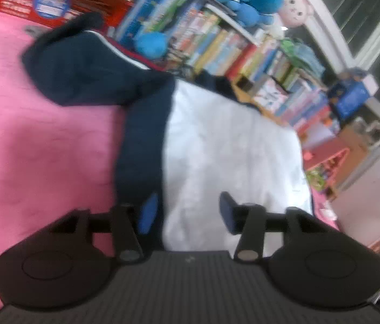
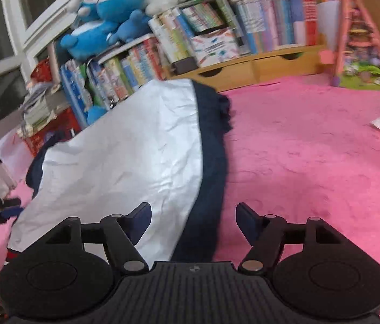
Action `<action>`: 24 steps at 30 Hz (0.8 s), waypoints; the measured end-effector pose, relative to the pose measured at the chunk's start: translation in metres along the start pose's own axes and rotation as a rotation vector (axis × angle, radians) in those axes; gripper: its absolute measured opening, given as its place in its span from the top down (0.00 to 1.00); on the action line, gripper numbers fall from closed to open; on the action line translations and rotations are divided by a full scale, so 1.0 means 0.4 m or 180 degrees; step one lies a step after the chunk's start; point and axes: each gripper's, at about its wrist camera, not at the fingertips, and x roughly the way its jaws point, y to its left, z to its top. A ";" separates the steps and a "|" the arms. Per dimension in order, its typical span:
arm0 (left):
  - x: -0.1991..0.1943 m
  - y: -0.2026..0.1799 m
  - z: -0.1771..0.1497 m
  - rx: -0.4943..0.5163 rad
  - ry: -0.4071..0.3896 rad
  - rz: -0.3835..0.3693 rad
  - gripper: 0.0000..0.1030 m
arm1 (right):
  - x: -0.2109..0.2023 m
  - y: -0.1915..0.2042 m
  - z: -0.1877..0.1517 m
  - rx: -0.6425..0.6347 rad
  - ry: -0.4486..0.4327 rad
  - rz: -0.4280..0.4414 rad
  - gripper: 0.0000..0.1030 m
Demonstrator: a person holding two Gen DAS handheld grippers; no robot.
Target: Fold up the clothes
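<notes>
A navy-and-white jacket (image 2: 125,148) lies spread on a pink blanket (image 2: 311,162) beside crowded bookshelves (image 2: 216,32). The left hand-held gripper (image 1: 187,213) and right hand-held gripper (image 2: 194,220) both hover released above its near hem; the slick, crumpled lining may slide and spoil a fold.

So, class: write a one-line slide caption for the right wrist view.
Open right gripper over the edge of a navy-and-white garment spread on a pink blanket.

Pink blanket (image 2: 311,148), crammed bookshelf (image 2: 243,27) (plush toys (image 2: 101,27)) — window (image 1: 351,5)
</notes>
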 end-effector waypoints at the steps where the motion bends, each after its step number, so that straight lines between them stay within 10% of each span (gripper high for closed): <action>1: 0.020 -0.003 0.007 0.0060 -0.0030 0.0033 0.29 | 0.019 0.006 0.007 -0.0067 -0.0003 -0.0005 0.27; 5: 0.128 0.006 0.051 0.0165 -0.0070 0.0350 0.22 | 0.140 -0.005 0.069 -0.0017 0.0123 0.0095 0.25; 7: 0.170 0.017 0.081 -0.0072 -0.0007 0.0400 0.56 | 0.212 -0.015 0.099 0.0172 0.0254 0.0212 0.30; 8: 0.189 0.020 0.096 -0.0202 0.0038 0.0437 0.98 | 0.239 -0.017 0.110 0.0271 0.0295 0.0262 0.48; 9: 0.195 0.024 0.108 -0.0365 0.0081 0.0403 0.99 | 0.257 -0.016 0.120 0.0374 0.0346 0.0321 0.88; 10: 0.179 0.022 0.116 -0.0467 0.0047 0.0238 0.99 | 0.258 -0.009 0.128 0.0488 0.0383 0.0434 0.95; 16: -0.086 -0.025 0.111 -0.0443 -0.0323 -0.0772 0.99 | 0.008 0.015 0.117 0.0499 -0.0262 0.1403 0.95; 19: -0.142 -0.001 0.078 -0.0224 -0.0321 -0.0571 0.99 | -0.076 0.002 0.075 0.0239 -0.0330 0.1243 0.95; 24: -0.133 0.026 0.039 0.0185 0.0079 0.0369 0.98 | -0.008 0.002 -0.021 -0.0279 0.0434 0.0202 0.86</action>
